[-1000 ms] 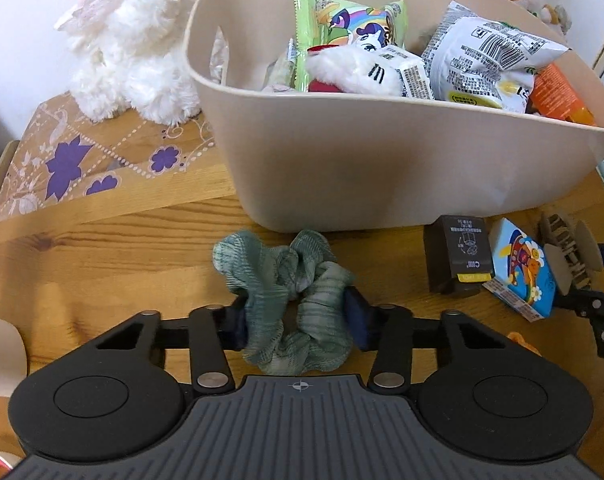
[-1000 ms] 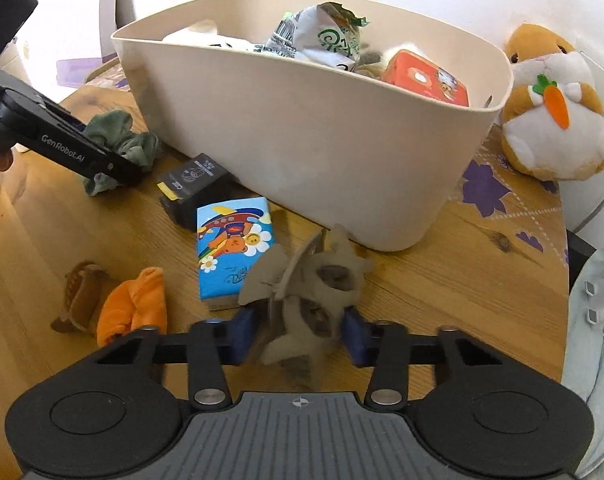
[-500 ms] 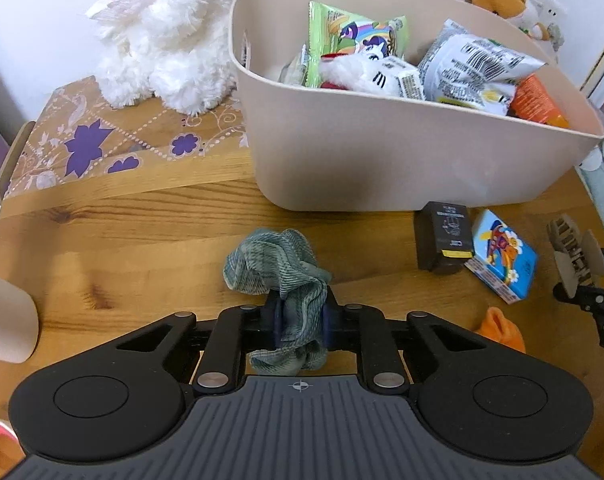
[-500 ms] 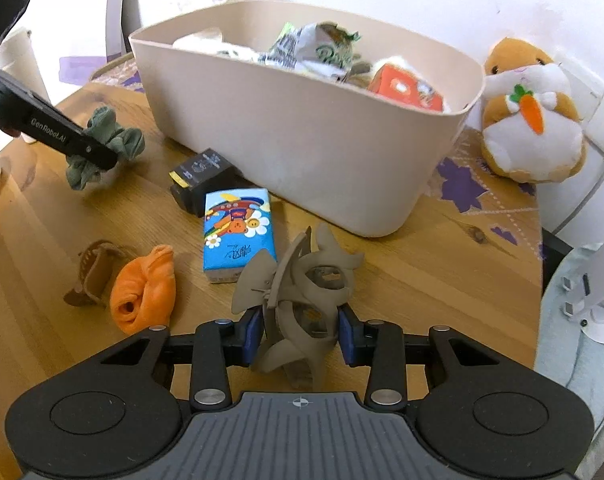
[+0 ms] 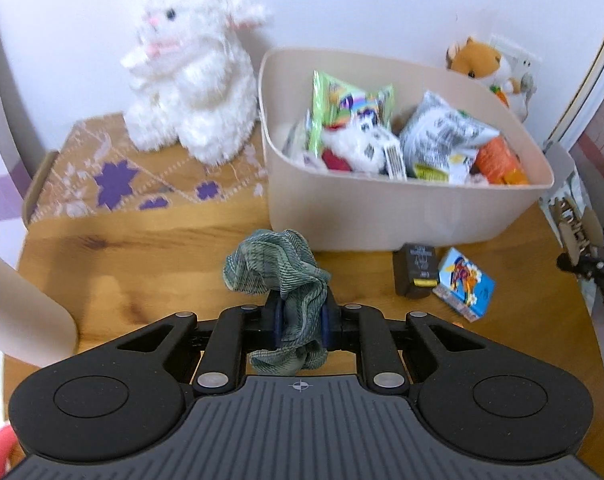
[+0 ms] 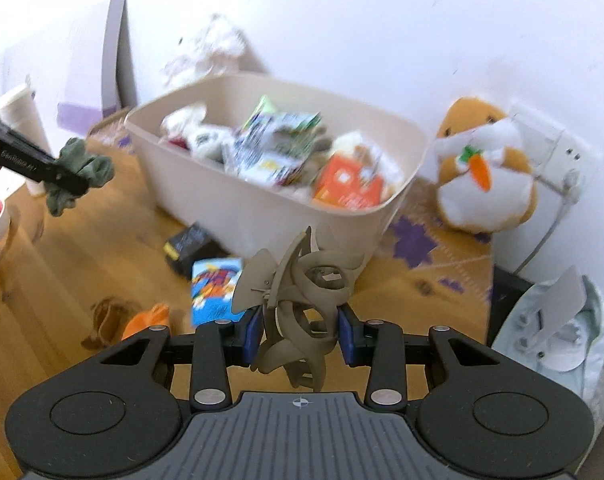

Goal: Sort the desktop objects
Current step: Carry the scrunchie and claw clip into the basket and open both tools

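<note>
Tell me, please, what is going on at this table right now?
A person is sorting desk clutter with a handheld gripper in each hand. The left gripper is shut on a green scrunchie, held above the wooden table. The right gripper is shut on a taupe hair claw, also lifted. Ahead of both stands a beige bin already full of snack packets. A black box, a blue pack and an orange item lie on the table.

No text can be read with certainty. White lettering is seen on the side of the left gripper [image 6: 68, 178] at nine o'clock in the right wrist view, but it is blurred. Print on the black box [image 5: 416, 270] is too small to read.
</note>
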A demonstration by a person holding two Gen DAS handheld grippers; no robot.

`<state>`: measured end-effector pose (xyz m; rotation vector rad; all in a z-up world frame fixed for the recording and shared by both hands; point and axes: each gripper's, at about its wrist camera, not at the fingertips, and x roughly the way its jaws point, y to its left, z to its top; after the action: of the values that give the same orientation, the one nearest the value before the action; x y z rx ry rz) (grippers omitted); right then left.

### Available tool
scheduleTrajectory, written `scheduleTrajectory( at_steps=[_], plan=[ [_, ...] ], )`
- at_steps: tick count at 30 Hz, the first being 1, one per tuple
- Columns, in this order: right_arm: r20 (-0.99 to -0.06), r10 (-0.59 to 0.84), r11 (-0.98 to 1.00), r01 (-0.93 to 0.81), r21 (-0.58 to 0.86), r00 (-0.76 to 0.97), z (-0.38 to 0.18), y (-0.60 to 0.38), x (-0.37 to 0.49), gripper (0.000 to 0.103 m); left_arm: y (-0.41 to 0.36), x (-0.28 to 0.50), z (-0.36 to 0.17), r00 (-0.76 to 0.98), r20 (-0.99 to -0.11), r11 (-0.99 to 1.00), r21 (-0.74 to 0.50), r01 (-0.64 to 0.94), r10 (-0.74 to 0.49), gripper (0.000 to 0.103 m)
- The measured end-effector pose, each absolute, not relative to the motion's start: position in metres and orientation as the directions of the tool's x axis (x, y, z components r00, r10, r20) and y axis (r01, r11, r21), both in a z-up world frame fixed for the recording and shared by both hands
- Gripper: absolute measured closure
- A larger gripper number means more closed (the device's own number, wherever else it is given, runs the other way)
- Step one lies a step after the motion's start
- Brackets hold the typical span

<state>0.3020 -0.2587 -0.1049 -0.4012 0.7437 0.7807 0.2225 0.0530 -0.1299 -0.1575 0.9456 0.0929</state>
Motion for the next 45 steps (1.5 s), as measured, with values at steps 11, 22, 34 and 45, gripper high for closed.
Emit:
scheduleTrajectory(
  at_steps=[11, 22, 34, 45],
  plan=[
    [-0.64, 0.519, 0.677, -0.73, -0.096, 0.566, -0.056, -0.25, 0.331, 0.067, 0.048, 0.249, -0.079, 0.679, -0.734, 0.987, -0.113, -0.113, -0.006, 0.086],
    [-0.605, 0.524, 0.701, -0.707, -0.093, 0.599, -0.047, -0.204, 0.363, 0.067, 0.022, 0.314, -0.071, 0.709, -0.705, 0.989, -0.112, -0.098, -0.01, 0.086],
    [-0.698, 0.435, 0.739, -0.669, -0.086, 0.57, -0.082, -0.156, 0.402, 0.067, 0.018, 0.354, -0.115, 0.629, -0.778, 0.982, -0.109, -0.152, 0.011, 0.085],
    [-0.702, 0.436, 0.718, -0.688, -0.106, 0.563, -0.089, -0.154, 0.395, 0.049, 0.016, 0.353, -0.112, 0.617, -0.787, 0.983, -0.12, -0.138, -0.01, 0.034]
  ],
)
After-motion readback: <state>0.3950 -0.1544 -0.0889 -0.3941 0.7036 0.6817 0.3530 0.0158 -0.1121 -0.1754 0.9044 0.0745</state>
